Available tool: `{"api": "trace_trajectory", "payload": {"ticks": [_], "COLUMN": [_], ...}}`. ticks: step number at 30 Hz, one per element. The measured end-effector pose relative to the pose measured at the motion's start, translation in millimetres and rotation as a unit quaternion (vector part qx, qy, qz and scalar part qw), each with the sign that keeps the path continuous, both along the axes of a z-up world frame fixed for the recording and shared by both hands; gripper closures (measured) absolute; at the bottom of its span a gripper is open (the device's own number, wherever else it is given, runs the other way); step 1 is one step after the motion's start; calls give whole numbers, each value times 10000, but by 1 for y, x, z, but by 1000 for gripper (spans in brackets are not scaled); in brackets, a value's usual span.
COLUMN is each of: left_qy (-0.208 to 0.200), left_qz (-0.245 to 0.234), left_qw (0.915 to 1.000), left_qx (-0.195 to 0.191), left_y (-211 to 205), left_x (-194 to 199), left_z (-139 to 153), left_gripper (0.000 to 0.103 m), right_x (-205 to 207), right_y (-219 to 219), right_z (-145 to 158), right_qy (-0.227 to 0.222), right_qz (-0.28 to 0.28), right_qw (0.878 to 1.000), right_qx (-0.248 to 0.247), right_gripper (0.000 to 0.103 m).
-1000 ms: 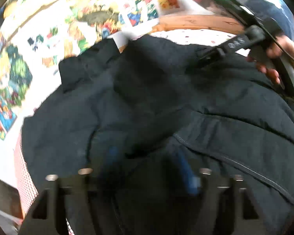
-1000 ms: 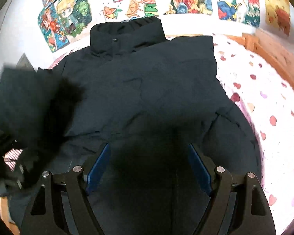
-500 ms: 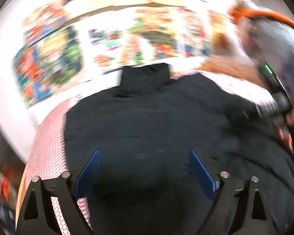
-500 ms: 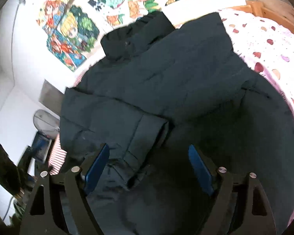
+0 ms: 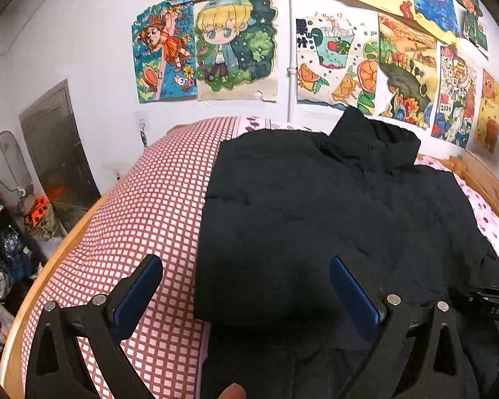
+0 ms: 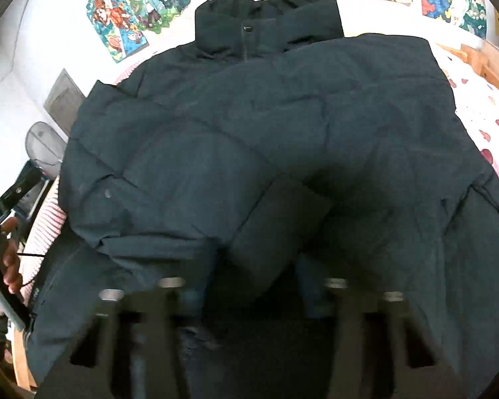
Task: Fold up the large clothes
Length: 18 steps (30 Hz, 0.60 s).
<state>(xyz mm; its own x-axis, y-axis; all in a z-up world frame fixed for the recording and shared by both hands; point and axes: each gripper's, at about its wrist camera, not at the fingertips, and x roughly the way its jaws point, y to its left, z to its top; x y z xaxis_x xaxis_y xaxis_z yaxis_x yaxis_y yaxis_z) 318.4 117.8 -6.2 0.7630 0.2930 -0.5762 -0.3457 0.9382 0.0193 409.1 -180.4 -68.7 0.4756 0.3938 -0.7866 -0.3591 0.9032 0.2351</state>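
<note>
Lying flat on the bed (image 5: 143,206), the dark puffy quilted jacket (image 5: 316,212) runs lengthwise, collar toward the postered wall; left gripper (image 5: 246,286) opening wide, empty; right gripper (image 6: 249,286) closing, blurred, sleeve cuff between its fingers.

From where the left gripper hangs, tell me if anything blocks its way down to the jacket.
Nothing visible does. The left gripper, its jaws opening with nothing between them, hangs over the near left edge of the black jacket, which lies on the checked bedspread.
</note>
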Motion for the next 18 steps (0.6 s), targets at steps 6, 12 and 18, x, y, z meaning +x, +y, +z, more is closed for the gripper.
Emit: {"api": "trace_trajectory", "payload": {"ticks": [6,12,18], "left_qy": [-42,41,250], "left_qz": [-177,-445,-69], "left_qw": [9993,9976,9952], "left_qx": [323,534,940], "left_y": [-8,-15,-24], "left_x": [2,8,39], "left_z": [4,5,-4], "left_gripper": [1,1,1], "right_x": [-10,-13,11], "right_y": [-13,-21,-37], "right_z": [23,74,91], "right_qy": [-266,-1319,-1635], "right_qz": [151,-142,-609], "right_qw": [9989,9912,9845], "right_qx": [348,43,-192], "right_gripper": [99,99,99]}}
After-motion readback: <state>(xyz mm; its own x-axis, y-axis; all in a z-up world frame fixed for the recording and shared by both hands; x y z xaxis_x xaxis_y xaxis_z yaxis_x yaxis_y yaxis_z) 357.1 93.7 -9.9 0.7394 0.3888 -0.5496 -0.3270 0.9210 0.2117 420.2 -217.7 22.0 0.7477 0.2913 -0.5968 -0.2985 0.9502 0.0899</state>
